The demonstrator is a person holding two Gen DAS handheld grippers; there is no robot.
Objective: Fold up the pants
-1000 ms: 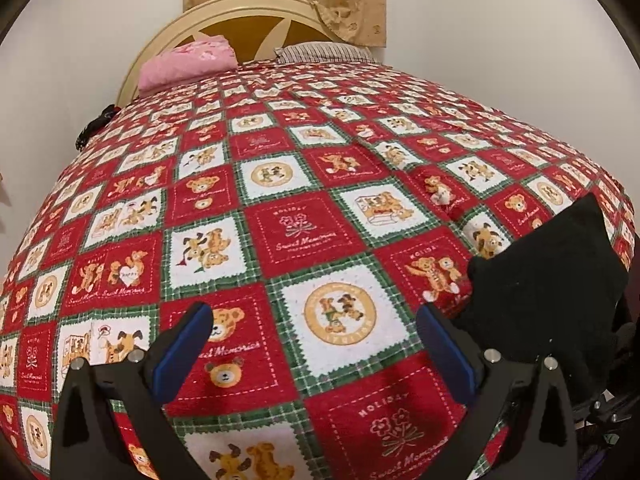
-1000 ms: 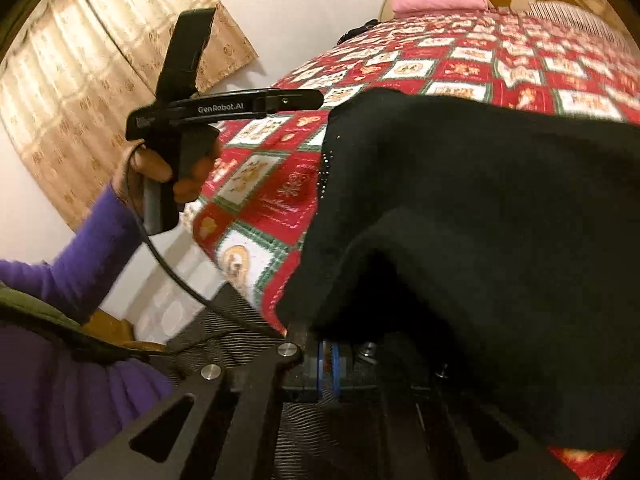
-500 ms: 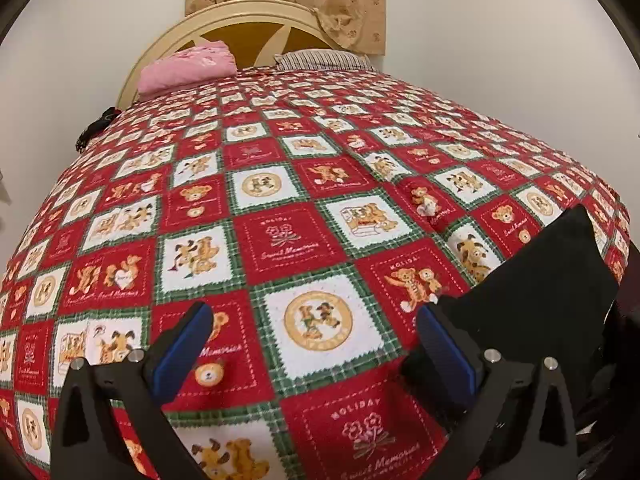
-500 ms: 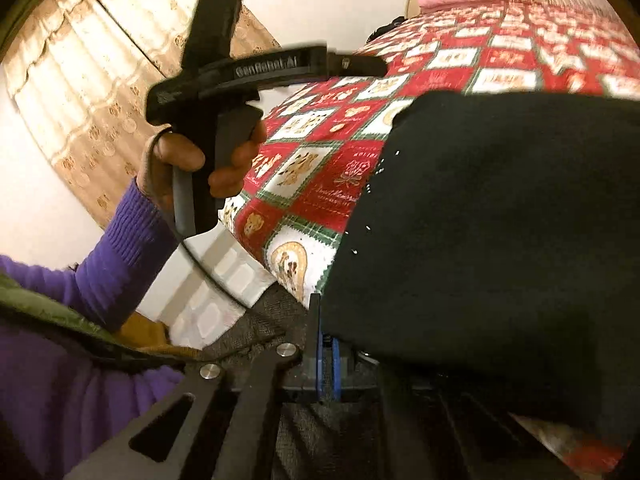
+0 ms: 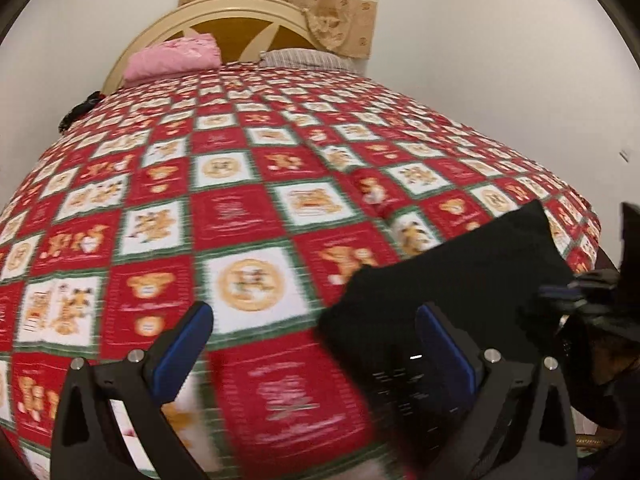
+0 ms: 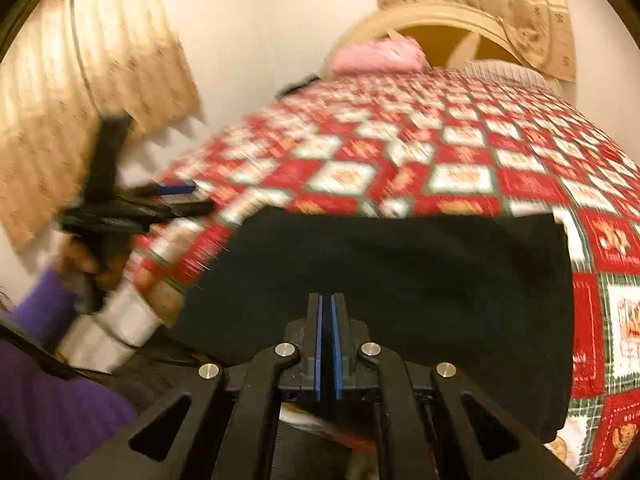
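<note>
Black pants (image 5: 460, 280) lie folded on the near right part of a red, white and green patchwork bedspread (image 5: 248, 216). My left gripper (image 5: 316, 340) is open just above the bedspread, its right pad (image 5: 444, 344) over the pants' near left corner, with nothing between the pads. My right gripper (image 6: 328, 344) is shut at the pants' (image 6: 400, 280) near edge, with a dark sliver of cloth between its blue pads. The left wrist view shows the right gripper (image 5: 560, 294) against the pants' right side. The right wrist view shows the left gripper (image 6: 188, 198) blurred at the bed's left edge.
A pink pillow (image 5: 172, 58) and a striped pillow (image 5: 304, 58) lie by the wooden headboard (image 5: 240, 20). Curtains (image 6: 80, 100) hang to the left. A hand (image 6: 92, 264) in a purple sleeve (image 6: 40, 312) holds the left gripper. A dark object (image 5: 80, 110) sits at the bed's far left edge.
The pants have slid further onto the bed, toward my left gripper. The right wrist view has swung up, so the pants now lie flat ahead of it. The left gripper moved sideways.
</note>
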